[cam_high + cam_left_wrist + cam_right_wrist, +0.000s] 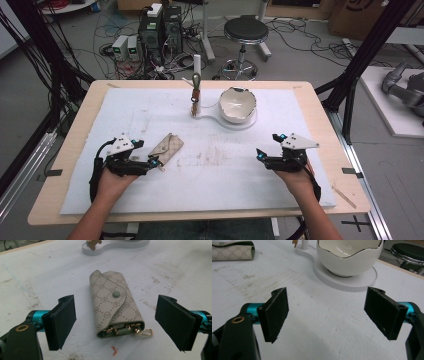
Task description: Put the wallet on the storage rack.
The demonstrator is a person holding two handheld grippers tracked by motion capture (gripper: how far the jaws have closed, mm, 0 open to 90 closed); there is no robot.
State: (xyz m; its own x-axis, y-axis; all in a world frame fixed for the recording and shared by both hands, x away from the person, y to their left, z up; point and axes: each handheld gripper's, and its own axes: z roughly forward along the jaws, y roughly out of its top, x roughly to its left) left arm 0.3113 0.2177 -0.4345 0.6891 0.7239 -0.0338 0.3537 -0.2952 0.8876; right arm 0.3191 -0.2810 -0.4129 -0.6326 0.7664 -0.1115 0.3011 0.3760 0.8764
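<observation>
Key pouch (115,305) lies flat on the worktop (225,165), snapped shut, at 12 o'clock between the wide-open left tongs (117,322). Not yet grasped. Right tongs (325,315) gape empty at 3 o'clock. Work appears barely begun.

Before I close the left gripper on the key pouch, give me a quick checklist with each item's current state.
1. Left gripper open: ok.
2. Key pouch lies between its fingers, not yet touched: ok.
3. Pouch flap snapped shut: ok.
4. Gold clasp sticks out of the pouch's near end and may snag: not ok.
5. Right gripper open, apart from the pouch: ok.
6. Egg-shaped bowl on its white stand, well away from the pouch: ok.
</observation>
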